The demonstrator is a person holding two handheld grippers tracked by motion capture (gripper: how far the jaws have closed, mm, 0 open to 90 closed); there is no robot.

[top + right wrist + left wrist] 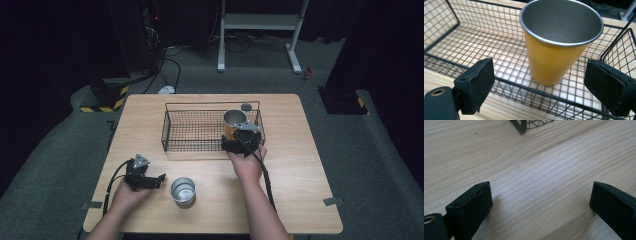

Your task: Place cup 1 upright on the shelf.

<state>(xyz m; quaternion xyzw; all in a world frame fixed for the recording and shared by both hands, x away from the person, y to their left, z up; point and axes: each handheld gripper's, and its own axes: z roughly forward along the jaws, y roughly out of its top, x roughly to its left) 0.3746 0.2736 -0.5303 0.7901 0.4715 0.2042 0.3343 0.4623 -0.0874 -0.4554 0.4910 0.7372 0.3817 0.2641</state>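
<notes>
An orange cup (556, 50) with a bare steel inside stands upright at the right end of a black wire basket (461, 47). My right gripper (539, 75) hovers at the basket's near rim, open, jaws wide on either side of the cup and apart from it. From above, that cup (233, 121) sits in the basket (195, 130) just beyond the right gripper (240, 140). A steel cup (183, 190) stands on the table near the front. Left of it, my left gripper (159, 179) rests low, open; between its jaws (540, 195) lies only bare wood.
The wooden table (300, 165) carries a small dark round object (246, 106) behind the basket's far right corner. A basket corner (521, 126) shows at the top of the left gripper view. A white frame (260, 30) stands on the floor beyond the table.
</notes>
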